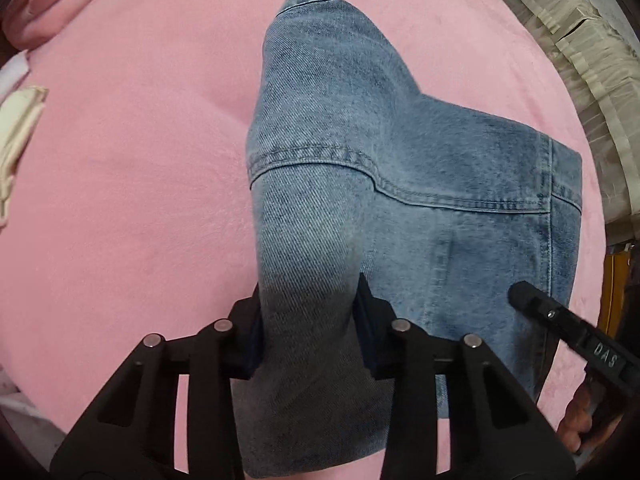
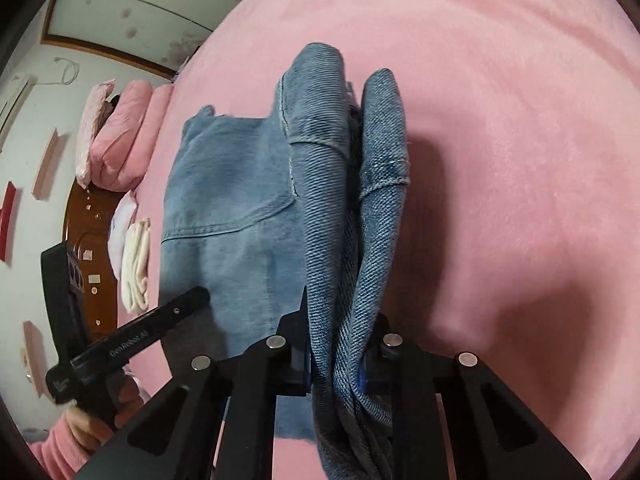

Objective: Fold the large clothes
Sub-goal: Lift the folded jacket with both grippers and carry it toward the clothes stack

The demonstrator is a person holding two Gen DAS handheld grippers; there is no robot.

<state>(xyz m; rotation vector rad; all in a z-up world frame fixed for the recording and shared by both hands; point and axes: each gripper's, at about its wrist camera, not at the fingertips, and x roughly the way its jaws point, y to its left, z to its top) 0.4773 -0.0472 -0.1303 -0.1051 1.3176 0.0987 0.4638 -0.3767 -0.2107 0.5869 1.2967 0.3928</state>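
A pair of light blue jeans (image 1: 400,160) hangs over the pink bed (image 1: 140,200), held up at one end. My left gripper (image 1: 310,312) is shut on a thick fold of the denim. My right gripper (image 2: 344,344) is shut on a bunched fold of the same jeans (image 2: 240,200), whose layers stand up between the jaws. The right gripper also shows in the left wrist view (image 1: 560,320) at the lower right, and the left gripper shows in the right wrist view (image 2: 152,328) at the lower left. The far end of the jeans rests on the bed.
Pink pillows (image 2: 120,136) and folded white cloth (image 2: 136,264) lie at the head of the bed by a brown wooden headboard (image 2: 88,240). Taped cardboard boxes (image 1: 580,48) stand beyond the bed's right edge. A cream cloth (image 1: 16,132) lies at the left.
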